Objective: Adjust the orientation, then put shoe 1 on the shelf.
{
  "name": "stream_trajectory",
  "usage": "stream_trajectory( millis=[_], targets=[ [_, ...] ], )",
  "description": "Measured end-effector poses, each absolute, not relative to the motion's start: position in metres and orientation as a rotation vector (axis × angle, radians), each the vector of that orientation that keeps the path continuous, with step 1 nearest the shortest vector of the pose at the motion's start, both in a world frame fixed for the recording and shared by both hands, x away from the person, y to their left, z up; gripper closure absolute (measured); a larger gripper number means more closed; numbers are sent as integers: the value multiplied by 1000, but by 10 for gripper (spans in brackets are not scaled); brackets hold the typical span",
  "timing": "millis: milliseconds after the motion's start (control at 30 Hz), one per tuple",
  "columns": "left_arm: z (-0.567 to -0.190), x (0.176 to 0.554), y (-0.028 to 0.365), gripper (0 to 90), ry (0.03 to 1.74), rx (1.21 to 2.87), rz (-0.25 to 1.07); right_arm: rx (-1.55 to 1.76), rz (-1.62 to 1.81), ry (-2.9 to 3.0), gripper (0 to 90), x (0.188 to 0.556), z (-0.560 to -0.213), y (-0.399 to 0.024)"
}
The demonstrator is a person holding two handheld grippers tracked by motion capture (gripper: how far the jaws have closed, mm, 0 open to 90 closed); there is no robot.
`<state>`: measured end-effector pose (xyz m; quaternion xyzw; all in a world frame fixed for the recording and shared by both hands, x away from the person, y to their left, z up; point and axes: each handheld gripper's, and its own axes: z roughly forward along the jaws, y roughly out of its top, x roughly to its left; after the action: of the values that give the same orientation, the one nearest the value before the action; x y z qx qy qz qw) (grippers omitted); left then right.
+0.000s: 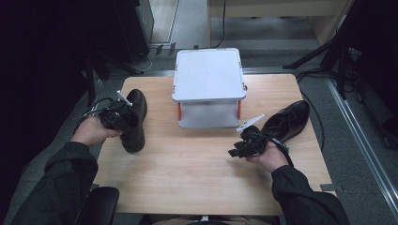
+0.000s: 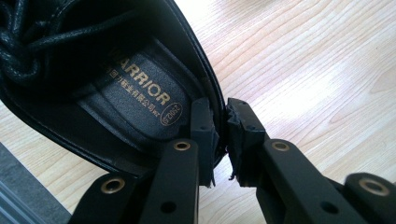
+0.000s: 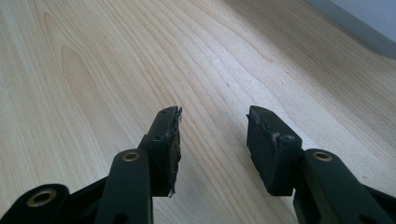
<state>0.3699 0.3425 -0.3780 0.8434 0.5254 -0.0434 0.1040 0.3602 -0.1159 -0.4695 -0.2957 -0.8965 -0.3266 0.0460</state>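
High view shows our left gripper [image 1: 123, 123] clamped on the collar of a black shoe [image 1: 134, 123] near the bench's [image 1: 197, 173] left edge — our right gripper [image 1: 234, 152], jaws apart, hovers beside the other shoe [image 1: 288, 119] by the right edge.

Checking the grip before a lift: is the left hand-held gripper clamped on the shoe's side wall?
Yes, the left hand-held gripper pinches the black shoe wall.

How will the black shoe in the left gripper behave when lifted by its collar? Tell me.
The left gripper pinches only the thin collar wall of the left shoe, so the upper will probably flex. Gripped at its heel end, the toe will likely sag. The polished leather looks smooth, so it could slip.
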Motion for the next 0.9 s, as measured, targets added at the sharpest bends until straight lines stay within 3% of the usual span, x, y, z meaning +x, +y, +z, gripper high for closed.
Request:
stream_trajectory(
  millis=[133, 267, 567, 900],
  targets=[
    [-378, 371, 343, 793, 1566, 2470, -125, -910, -1000, -2732, 550, 360, -469, -117],
    [-367, 373, 350, 716, 1592, 2364, -132, -912, -1012, -2726, 542, 361, -469, -118],
    [-351, 373, 373, 669, 1782, 2213, -65, -910, -1007, -2725, 524, 360, -469, -117],
    [-359, 377, 398, 631, 1945, 2110, -35, -915, -1018, -2720, 524, 361, -469, -118]
  ],
)
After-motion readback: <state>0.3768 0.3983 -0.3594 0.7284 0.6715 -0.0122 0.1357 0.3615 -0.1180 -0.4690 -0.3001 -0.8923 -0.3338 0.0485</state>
